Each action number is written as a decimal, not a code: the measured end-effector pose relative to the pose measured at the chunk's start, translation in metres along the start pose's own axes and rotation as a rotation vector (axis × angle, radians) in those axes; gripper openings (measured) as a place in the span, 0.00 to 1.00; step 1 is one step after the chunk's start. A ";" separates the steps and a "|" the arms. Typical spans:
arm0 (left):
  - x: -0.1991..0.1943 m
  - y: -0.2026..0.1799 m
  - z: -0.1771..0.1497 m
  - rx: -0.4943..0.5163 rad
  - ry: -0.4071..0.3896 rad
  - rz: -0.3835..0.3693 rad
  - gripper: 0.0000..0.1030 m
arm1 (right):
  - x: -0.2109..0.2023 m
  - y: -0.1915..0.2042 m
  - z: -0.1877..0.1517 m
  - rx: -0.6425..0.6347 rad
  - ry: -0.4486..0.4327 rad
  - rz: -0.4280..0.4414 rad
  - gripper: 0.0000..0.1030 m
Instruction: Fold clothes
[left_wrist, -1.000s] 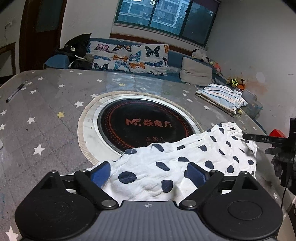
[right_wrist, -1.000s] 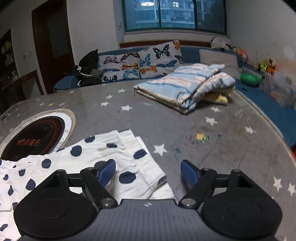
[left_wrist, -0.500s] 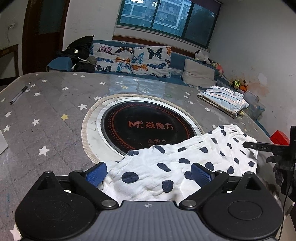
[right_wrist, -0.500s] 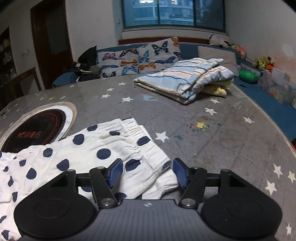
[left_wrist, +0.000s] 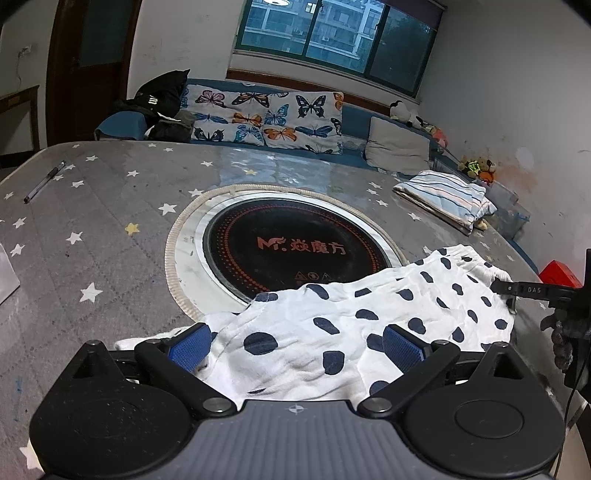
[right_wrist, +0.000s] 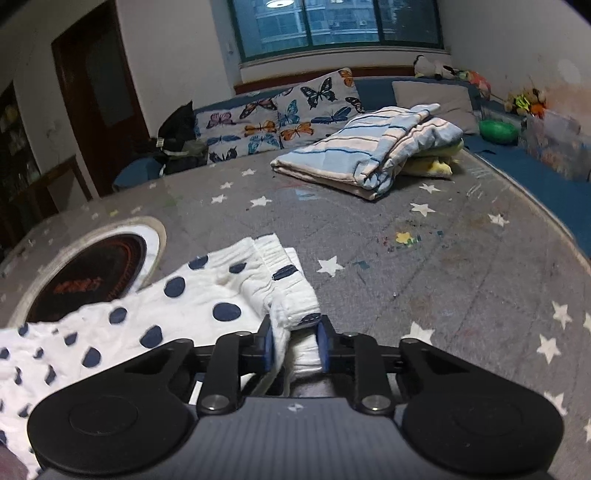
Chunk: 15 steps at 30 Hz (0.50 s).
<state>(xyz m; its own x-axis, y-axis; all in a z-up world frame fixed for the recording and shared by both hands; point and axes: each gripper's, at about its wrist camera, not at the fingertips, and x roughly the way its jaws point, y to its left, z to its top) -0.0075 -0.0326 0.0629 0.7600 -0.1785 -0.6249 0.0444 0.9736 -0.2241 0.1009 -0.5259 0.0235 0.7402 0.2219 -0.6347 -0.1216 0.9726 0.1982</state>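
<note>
White shorts with dark blue dots (left_wrist: 354, 317) lie on the grey star-patterned table, partly over the black round cooktop (left_wrist: 291, 247). My left gripper (left_wrist: 295, 343) is open, its blue pads on either side of the shorts' near end. My right gripper (right_wrist: 293, 345) has closed on the gathered waistband corner of the shorts (right_wrist: 207, 302) at their right end. It also shows in the left wrist view (left_wrist: 517, 290) at the right edge, touching the cloth.
A folded striped garment (right_wrist: 369, 151) lies at the table's far right, also in the left wrist view (left_wrist: 443, 199). A pen (left_wrist: 44, 181) lies at the far left. A bench with butterfly cushions (left_wrist: 266, 118) runs behind the table. A red box (left_wrist: 557, 273) sits right.
My right gripper has moved onto the waistband corner and its jaws have closed from wide open onto the cloth. My left gripper has stayed open at the shorts' near end.
</note>
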 end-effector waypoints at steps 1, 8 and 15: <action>-0.001 0.000 0.000 -0.001 -0.002 0.002 0.98 | -0.001 0.000 0.000 0.010 -0.002 0.007 0.19; -0.010 0.009 -0.002 -0.019 -0.022 0.028 0.99 | -0.021 0.001 0.006 0.132 -0.048 0.131 0.17; -0.025 0.031 -0.012 -0.062 -0.030 0.073 0.99 | -0.048 0.037 0.022 0.125 -0.084 0.293 0.17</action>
<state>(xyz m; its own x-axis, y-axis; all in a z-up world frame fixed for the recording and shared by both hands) -0.0330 0.0002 0.0631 0.7791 -0.1023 -0.6184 -0.0511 0.9729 -0.2254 0.0756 -0.5024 0.0777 0.7386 0.4791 -0.4743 -0.2587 0.8511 0.4568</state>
